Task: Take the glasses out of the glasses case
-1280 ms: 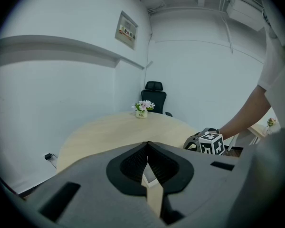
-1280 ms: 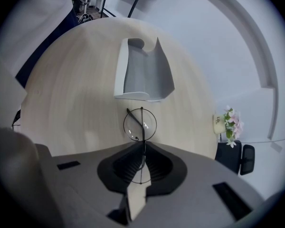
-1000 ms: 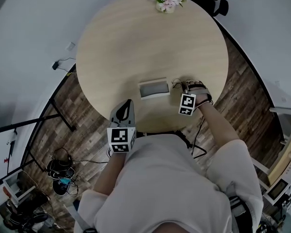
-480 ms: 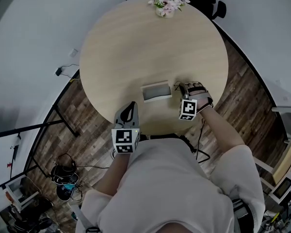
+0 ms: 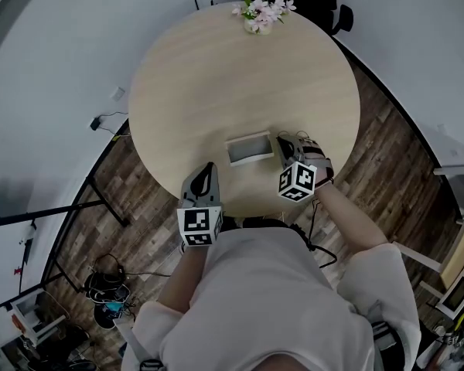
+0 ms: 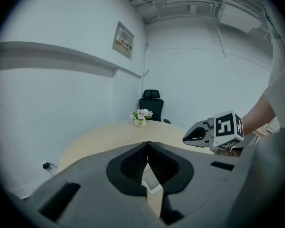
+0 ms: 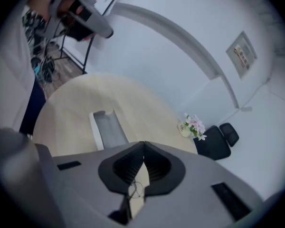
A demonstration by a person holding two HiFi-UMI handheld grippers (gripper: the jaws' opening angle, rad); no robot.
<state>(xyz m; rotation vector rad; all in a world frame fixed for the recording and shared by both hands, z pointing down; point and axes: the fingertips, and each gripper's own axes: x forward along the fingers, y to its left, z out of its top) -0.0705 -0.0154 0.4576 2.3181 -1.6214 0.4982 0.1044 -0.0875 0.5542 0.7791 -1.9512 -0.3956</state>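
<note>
Light in the room is even and diffuse; the desk (image 5: 240, 76) top reads uniformly lit. The head view is dim and underexposed, with muted colour, and the floor at its lower left falls almost to black. Both gripper views are brighter, ringed by a black circular vignette, with strong barrel distortion: wall lines bow toward the edges. Surfaces close to the lens are soft. The glasses (image 7: 134, 188) pinched in the right gripper (image 7: 143, 145) jaws register only as a faint thin line.
</note>
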